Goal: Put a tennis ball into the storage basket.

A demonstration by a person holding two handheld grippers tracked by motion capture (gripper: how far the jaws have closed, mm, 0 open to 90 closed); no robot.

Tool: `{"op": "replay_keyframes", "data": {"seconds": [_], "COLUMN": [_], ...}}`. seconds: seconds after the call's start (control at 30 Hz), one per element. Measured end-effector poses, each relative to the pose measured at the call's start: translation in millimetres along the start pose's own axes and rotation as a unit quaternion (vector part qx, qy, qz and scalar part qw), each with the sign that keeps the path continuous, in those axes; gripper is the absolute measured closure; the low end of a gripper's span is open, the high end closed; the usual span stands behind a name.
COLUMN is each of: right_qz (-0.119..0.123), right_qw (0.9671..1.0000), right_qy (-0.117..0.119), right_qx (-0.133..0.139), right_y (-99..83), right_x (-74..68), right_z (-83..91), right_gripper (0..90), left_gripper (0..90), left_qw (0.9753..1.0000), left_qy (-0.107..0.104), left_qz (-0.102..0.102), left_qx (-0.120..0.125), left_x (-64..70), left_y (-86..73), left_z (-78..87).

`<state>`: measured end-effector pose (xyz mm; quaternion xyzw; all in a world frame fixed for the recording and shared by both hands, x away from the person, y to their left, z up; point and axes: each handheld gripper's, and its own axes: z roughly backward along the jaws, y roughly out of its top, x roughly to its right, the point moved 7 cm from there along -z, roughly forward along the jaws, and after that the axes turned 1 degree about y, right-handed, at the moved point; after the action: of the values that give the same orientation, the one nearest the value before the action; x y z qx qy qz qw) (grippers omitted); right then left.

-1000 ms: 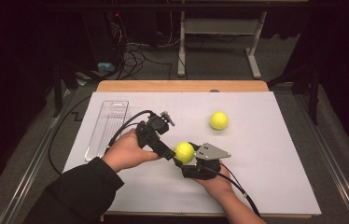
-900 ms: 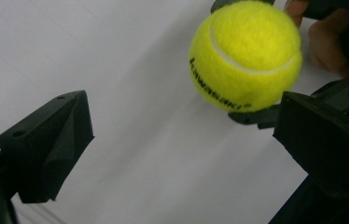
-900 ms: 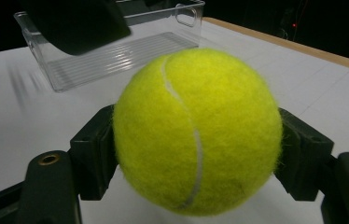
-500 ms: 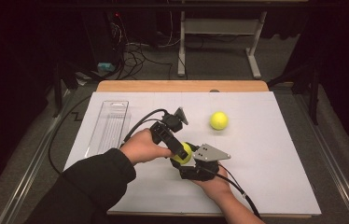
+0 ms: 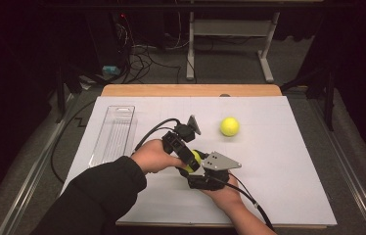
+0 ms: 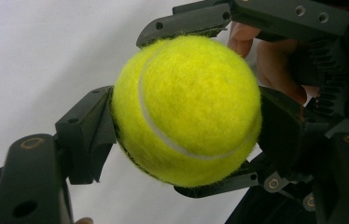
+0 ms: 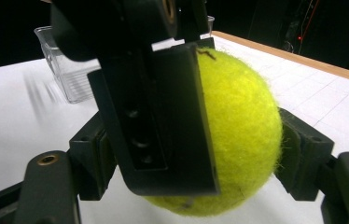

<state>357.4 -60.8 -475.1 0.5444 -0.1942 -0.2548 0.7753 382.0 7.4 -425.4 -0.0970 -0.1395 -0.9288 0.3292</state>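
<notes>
Tennis ball (image 6: 186, 109) sat pinched between both sets of tongs at once, just above the white tabletop (image 5: 288, 161) near its middle. Starting from the left, a clear plastic tray (image 5: 113, 133) lay empty along the tabletop's edge, well apart from the work. Next came the left tongs (image 5: 189, 157), clamped across the ball's sides, their jaws pressing into the felt. Touching them from the other side, the right tongs (image 5: 201, 172) also gripped the same ball, jaws crossed against the left pair's. Farther right and back, a second ball (image 5: 230, 126) rested alone. I judged the held ball light, springy and fuzzy enough not to slip; taking it across its widest girth looked safest, since an off-centre squeeze could pop it out.
</notes>
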Motion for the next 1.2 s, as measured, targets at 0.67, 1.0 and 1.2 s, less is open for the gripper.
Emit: {"op": "replay_keyframes", "data": {"seconds": [0.67,1.0,1.2], "right_qz": [-0.002,-0.006,-0.017], "right_qw": [0.9995,0.9972,0.9952], "right_qy": [-0.025,-0.068,-0.092], "right_qx": [-0.018,-0.029,-0.029], "right_y": [-9.5,-21.0,-28.1], "right_x": [12.5,43.9,62.3], "right_z": [10.6,37.3,55.7], "right_gripper": [0.0,0.0,0.0], "left_gripper": [26.6,26.6,26.6], "left_qw": [0.9983,0.9949,0.9922], "left_qy": [0.053,0.09,0.106], "left_qz": [0.023,0.046,0.065], "left_qx": [0.008,-0.003,-0.008], "left_x": [-23.8,-45.8,-60.9], "left_y": [-6.4,-22.0,-34.8], "left_z": [14.4,28.0,36.3]}}
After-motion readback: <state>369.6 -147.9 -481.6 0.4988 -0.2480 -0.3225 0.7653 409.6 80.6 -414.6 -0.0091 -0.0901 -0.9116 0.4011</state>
